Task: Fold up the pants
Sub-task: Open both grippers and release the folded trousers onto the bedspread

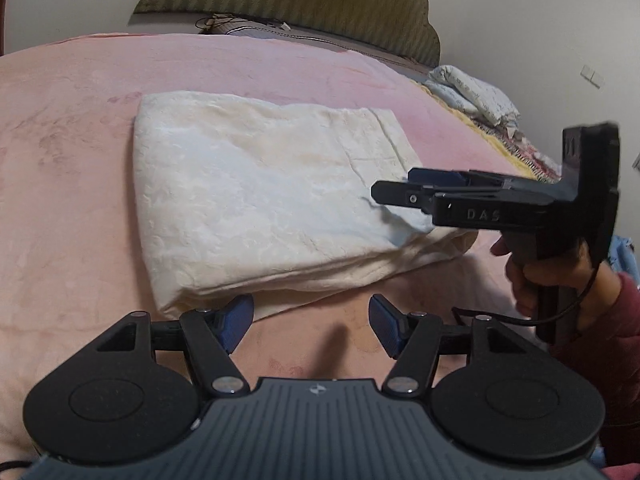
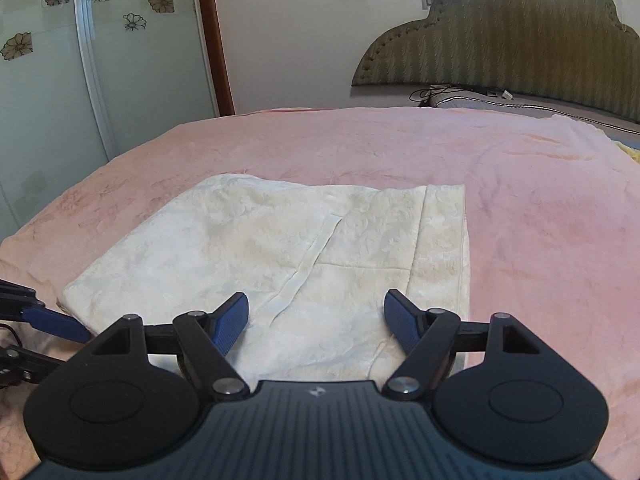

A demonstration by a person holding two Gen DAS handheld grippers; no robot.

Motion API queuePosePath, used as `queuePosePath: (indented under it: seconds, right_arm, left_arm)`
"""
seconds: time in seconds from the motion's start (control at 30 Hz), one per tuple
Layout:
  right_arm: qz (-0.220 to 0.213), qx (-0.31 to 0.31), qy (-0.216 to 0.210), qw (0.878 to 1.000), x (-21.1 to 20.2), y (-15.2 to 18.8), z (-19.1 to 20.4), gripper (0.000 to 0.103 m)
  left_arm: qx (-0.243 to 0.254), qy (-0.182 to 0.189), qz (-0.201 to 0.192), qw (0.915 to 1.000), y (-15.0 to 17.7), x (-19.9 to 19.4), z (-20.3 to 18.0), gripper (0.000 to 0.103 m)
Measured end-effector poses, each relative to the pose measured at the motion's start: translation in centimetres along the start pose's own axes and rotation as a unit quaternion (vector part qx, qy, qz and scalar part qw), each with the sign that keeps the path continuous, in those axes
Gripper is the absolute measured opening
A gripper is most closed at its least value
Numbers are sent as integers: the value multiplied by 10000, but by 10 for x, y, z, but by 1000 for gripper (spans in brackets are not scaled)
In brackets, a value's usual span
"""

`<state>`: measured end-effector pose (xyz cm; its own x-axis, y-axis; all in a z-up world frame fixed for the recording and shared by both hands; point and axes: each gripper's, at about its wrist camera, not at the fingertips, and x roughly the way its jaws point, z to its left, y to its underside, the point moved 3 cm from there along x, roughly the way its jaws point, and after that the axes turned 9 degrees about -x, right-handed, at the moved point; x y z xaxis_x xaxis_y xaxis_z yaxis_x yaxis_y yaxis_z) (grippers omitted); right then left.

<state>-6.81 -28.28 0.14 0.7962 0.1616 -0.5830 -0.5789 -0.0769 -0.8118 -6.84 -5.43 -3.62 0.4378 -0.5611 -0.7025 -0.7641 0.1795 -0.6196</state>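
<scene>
Lying folded into a flat rectangle, the cream pants sit mid-bed on the pink blanket; pocket seam faces up; left gripper hovers just off the near edge, jaws wide, nothing btwn them; right gripper hangs over the pants' near end, jaws wide too, holding nothing; in the left view it's seen side-on w/ the person's hand on its grip; padded headboard beyond; glass door at left.

Bed w/ pink blanket, folded cream pants flat on it
</scene>
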Motion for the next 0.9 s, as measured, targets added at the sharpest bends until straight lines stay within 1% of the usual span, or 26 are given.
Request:
queuePosePath:
  seconds: [0.03,0.07,0.1,0.13,0.17,0.2,0.23,0.27,0.3,0.33,0.43,0.5,0.53,0.6,0.67,0.73,0.8,0.83,0.9]
  right_arm:
    - [10,-11,15,10000,2,0,1,75]
    - [24,-29,34,10000,3,0,1,75]
    - [34,-57,63,10000,4,1,1,75]
    - [45,-100,87,9999,5,2,1,75]
    - [68,-152,124,9998,7,3,2,75]
    - [87,-184,143,9997,8,4,2,75]
    - [96,-187,145,9997,10,5,2,75]
    - [95,-169,138,9997,11,6,2,75]
    - [89,-144,127,9998,11,6,1,75]
    - [89,-140,123,9998,12,7,1,75]
    - [122,-206,147,9996,10,5,3,75]
    - [122,-219,192,9995,7,2,4,75]
    - [73,-224,273,9993,4,-1,6,76]
    - [-77,-270,398,9988,-3,-6,7,76]
    - [-244,-223,339,9989,-11,-12,6,76]
    - [-287,-234,327,9988,-14,-16,7,76]
    - [-229,-274,321,9988,-14,-17,8,76]
    - [-180,-278,290,9990,-12,-15,9,76]
    - [-93,-202,170,9996,-11,-11,8,76]
  left_arm:
    - [59,-336,-107,9994,2,3,0,66]
    - [101,-633,-270,9976,3,2,1,61]
    - [97,-717,-369,9967,3,-1,3,58]
    - [-22,-795,-431,9959,3,-5,7,55]
    - [-229,-906,-475,9945,3,-9,15,45]
    - [-389,-975,-485,9933,2,-11,22,34]
    - [-583,-967,-464,9925,2,-14,31,31]
    - [-757,-868,-411,9925,1,-17,38,30]
    - [-858,-797,-355,9925,0,-19,41,30]
    - [-850,-788,-322,9927,-1,-23,40,30]
    - [-607,-814,-250,9945,-4,-38,33,31]
    - [-612,-752,-235,9950,-7,-51,30,32]
    - [-610,-693,-277,9953,-10,-57,30,33]
    - [-545,-700,-566,9944,-19,-71,25,44]
    - [-487,-684,-882,9926,-34,-77,21,51]
    - [-450,-662,-1113,9906,-49,-73,17,53]
    - [-317,-634,-1166,9906,-60,-57,13,58]
    - [-318,-705,-1078,9912,-64,-44,13,58]
    - [-359,-763,-723,9938,-62,-18,17,58]
